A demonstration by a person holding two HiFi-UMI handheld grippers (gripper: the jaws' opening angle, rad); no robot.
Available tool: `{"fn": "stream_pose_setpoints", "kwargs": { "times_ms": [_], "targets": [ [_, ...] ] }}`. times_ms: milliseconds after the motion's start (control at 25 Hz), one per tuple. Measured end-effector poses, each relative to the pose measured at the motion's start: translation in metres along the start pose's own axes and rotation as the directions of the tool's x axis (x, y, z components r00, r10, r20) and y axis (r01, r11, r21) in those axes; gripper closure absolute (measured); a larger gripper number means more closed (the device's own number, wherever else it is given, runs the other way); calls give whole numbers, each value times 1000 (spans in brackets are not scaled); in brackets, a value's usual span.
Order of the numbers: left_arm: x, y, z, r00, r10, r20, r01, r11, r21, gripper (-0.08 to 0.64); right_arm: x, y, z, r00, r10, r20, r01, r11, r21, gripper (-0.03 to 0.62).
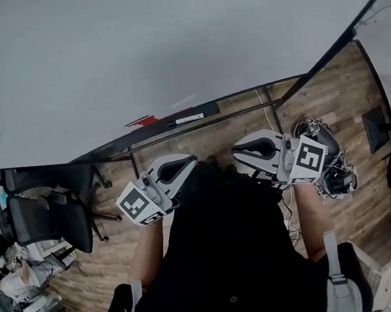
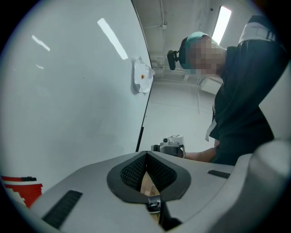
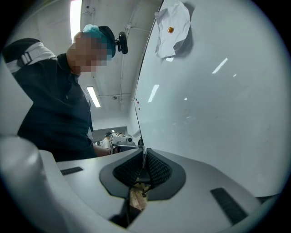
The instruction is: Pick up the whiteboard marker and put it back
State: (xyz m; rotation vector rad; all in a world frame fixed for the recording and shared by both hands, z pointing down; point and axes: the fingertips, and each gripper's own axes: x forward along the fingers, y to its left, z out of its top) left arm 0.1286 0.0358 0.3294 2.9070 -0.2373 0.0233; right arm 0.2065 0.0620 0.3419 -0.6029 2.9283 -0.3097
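Note:
A whiteboard marker (image 1: 190, 119), white with black ends, lies on the dark tray (image 1: 209, 109) under the big whiteboard (image 1: 140, 55). A red eraser (image 1: 142, 121) lies on the tray to the marker's left and shows again low in the left gripper view (image 2: 20, 189). My left gripper (image 1: 190, 160) is held below the tray in front of my body, shut and empty (image 2: 146, 154). My right gripper (image 1: 238, 152) is level with it on the right, also shut with nothing in it (image 3: 143, 151). The two grippers point toward each other, both apart from the marker.
A crumpled white sheet (image 2: 143, 76) (image 3: 173, 27) is stuck high on the whiteboard. Black office chairs (image 1: 45, 217) stand at the left on the wooden floor (image 1: 201, 141). A dark heap of gear (image 1: 331, 165) lies at the right by the board's stand.

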Motion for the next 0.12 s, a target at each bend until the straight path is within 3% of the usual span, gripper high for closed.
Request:
{"fn": "stream_pose_setpoints", "kwargs": {
  "times_ms": [120],
  "targets": [
    [-2,-2,1,1000,19,9,-19,1000,-3,548,0,0,-1,1000,3,-26,-4,1000,-11,569]
  ]
}}
